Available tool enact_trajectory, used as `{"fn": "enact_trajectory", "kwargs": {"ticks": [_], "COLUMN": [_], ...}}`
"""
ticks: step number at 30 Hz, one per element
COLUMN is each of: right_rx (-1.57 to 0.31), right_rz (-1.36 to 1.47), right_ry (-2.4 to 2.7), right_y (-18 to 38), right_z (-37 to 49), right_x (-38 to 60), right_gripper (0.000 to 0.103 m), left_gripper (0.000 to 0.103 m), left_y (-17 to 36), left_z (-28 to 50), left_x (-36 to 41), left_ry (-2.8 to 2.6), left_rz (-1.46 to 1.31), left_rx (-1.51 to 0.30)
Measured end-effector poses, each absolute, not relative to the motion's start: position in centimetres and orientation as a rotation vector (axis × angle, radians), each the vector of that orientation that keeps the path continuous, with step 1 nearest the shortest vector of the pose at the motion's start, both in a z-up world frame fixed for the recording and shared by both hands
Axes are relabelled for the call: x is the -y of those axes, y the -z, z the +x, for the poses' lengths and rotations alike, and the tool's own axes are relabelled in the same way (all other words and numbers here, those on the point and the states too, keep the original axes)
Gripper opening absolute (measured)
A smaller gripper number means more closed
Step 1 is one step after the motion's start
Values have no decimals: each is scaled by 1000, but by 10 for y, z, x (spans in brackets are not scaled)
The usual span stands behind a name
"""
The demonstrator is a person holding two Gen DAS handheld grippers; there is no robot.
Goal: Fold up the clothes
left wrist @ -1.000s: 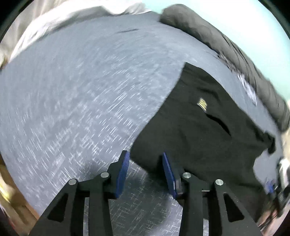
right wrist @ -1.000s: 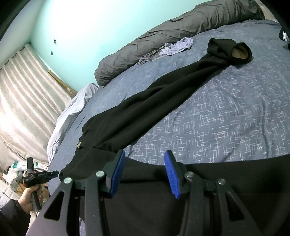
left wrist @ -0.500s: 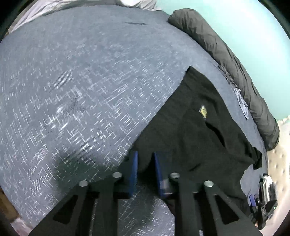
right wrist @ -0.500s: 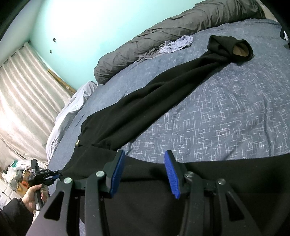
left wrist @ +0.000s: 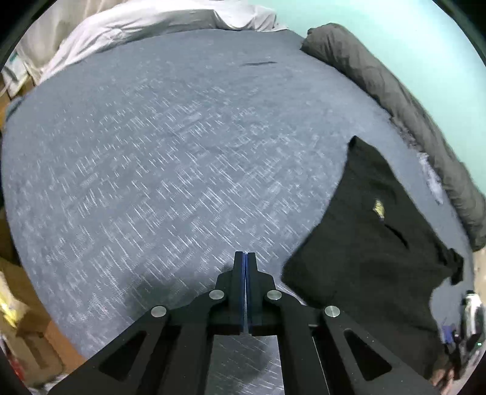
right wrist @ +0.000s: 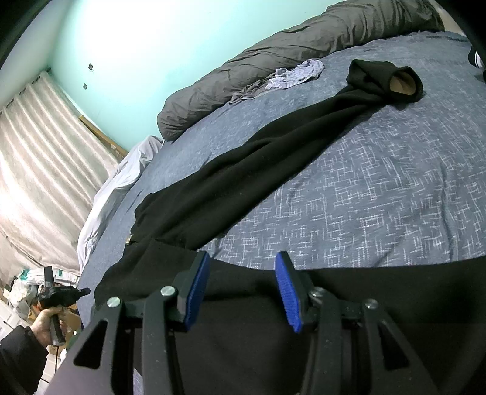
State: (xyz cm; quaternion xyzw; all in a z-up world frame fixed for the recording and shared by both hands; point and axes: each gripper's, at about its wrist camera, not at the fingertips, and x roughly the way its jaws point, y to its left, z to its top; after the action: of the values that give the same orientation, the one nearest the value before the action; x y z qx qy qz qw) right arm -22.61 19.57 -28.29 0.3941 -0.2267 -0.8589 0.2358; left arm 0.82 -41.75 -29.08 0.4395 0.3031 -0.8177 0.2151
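A black garment (right wrist: pixel 243 176) lies spread on the blue patterned bedspread (right wrist: pixel 379 197), one long part reaching far right to an open cuff (right wrist: pixel 401 82). In the left wrist view the same garment (left wrist: pixel 379 243) lies to the right, with a small gold label (left wrist: pixel 378 208). My left gripper (left wrist: pixel 244 258) is shut, pads together with nothing between them. It sits over bare bedspread (left wrist: pixel 167 182), just left of the garment's near corner (left wrist: pixel 291 273). My right gripper (right wrist: pixel 242 273) stands open above the garment's near edge, its pads not pressing the cloth.
A rolled grey duvet (right wrist: pixel 273 60) lies along the far edge by the teal wall, with a small pale cloth (right wrist: pixel 294 76) beside it. A white sheet (left wrist: pixel 152 24) hangs off the bed's end. Curtains (right wrist: pixel 36 152) and cardboard boxes (left wrist: pixel 30 319) stand beyond the bed.
The left gripper's jaws closed fully and slid left, off the garment's corner they had straddled, onto bare bedspread. The right gripper has not moved.
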Motion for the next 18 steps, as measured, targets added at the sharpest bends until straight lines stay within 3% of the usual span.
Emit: {"fn": "enact_trajectory", "kwargs": {"ticks": [7,11,14,16,18], "right_rx": [617,650,680,648,599], "right_rz": [1097,1081,1105,1147,1210], "right_ry": [2385,2422,2449,2468,2508], "right_y": [283,265,251,243,239], "right_z": [-223,-206,-189,-174,-155], "right_x": [-202,-222,-250,-273,-304], "right_gripper": [45,45,46,56,58], "left_gripper": [2,23,26,36,41], "left_y": [294,292,290,289,289], "left_z": [1,-7,-12,-15,-14], "left_x": [384,356,342,335,331], "left_ry": [2338,2402,2441,2464,2482], "left_rz": [1258,1290,1312,1324,1325], "left_rx": [-932,-956,-947,-942,-953]}}
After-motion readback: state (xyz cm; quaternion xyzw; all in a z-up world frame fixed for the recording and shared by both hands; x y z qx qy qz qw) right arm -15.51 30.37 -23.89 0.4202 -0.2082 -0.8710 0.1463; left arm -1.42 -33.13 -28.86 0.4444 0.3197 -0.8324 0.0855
